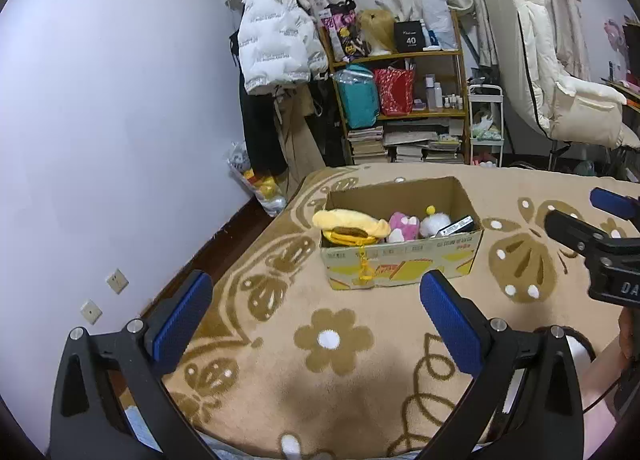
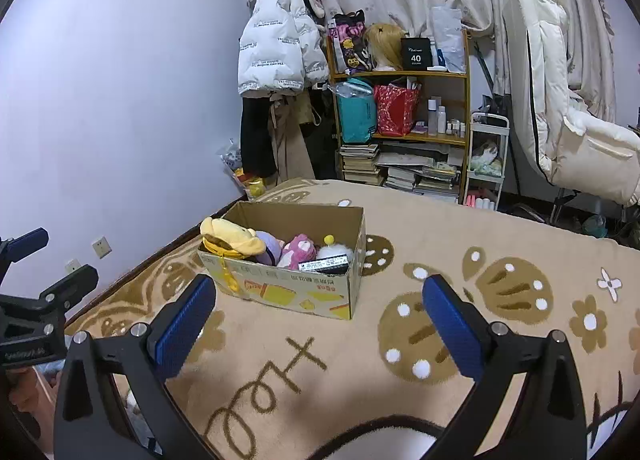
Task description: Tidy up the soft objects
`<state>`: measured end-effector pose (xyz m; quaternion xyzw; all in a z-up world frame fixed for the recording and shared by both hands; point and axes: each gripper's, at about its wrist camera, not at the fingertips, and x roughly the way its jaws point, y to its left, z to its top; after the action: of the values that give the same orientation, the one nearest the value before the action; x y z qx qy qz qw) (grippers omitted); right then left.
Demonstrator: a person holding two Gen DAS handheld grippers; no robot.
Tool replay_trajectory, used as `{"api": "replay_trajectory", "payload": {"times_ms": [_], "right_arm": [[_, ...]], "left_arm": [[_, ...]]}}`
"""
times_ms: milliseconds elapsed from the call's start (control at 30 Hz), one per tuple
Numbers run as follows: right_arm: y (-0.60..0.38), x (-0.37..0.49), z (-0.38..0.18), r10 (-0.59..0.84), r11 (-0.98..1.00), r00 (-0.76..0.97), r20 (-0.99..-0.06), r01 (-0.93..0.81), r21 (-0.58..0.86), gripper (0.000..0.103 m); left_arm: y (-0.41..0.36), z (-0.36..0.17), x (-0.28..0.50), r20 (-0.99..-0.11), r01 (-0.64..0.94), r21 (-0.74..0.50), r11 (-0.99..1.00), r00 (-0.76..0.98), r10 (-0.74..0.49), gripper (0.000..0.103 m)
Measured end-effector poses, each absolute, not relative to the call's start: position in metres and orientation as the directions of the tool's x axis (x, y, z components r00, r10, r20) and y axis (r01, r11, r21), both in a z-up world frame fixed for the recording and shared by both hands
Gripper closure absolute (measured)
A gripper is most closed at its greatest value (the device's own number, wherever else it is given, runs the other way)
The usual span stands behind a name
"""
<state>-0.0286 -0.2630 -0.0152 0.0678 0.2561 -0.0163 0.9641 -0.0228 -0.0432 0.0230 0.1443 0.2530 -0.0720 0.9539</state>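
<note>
Left wrist view: both grippers hung spread and empty over the blanket (image 1: 360,340).
A box (image 1: 400,264) sat ahead of the left gripper (image 1: 316,320) and right gripper (image 2: 320,324), holding a yellow plush (image 1: 348,225), pink plush (image 1: 404,225) and white plush (image 1: 434,223).

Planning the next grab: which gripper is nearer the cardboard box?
Hard to call, roughly equal. Left gripper faces the cardboard box squarely; right gripper sits slightly to its right. Both open, apart from it.

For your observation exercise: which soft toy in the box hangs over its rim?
The yellow plush; it droops over the cardboard box edge, unlike the pink plush and white plush.
</note>
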Motion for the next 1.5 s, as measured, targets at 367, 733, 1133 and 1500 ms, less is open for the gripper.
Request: {"api": "replay_trajectory", "payload": {"times_ms": [367,733,1133,1500], "right_arm": [[-0.263,-0.018,-0.034,0.017,0.991,0.848,-0.53,0.056,0.122,0.0],[-0.269,-0.006,-0.046,0.012,0.987,0.813,-0.582,0.082,0.136,0.0],[-0.265,-0.002,-0.05,0.018,0.989,0.802,-0.596,0.074,0.13,0.0],[-0.262,0.0,-0.055,0.014,0.989,0.798,-0.603,0.078,0.126,0.0]], "left_arm": [[-0.039,0.001,-0.003,-0.551,0.214,0.226,0.95,0.832,-0.056,0.0],[-0.041,-0.011,0.014,-0.576,0.21,0.199,0.957,0.815,-0.059,0.0],[-0.037,-0.008,0.02,-0.578,0.211,0.162,0.964,0.812,-0.081,0.0],[-0.038,-0.007,0.02,-0.577,0.212,0.163,0.964,0.813,-0.081,0.0]]}}
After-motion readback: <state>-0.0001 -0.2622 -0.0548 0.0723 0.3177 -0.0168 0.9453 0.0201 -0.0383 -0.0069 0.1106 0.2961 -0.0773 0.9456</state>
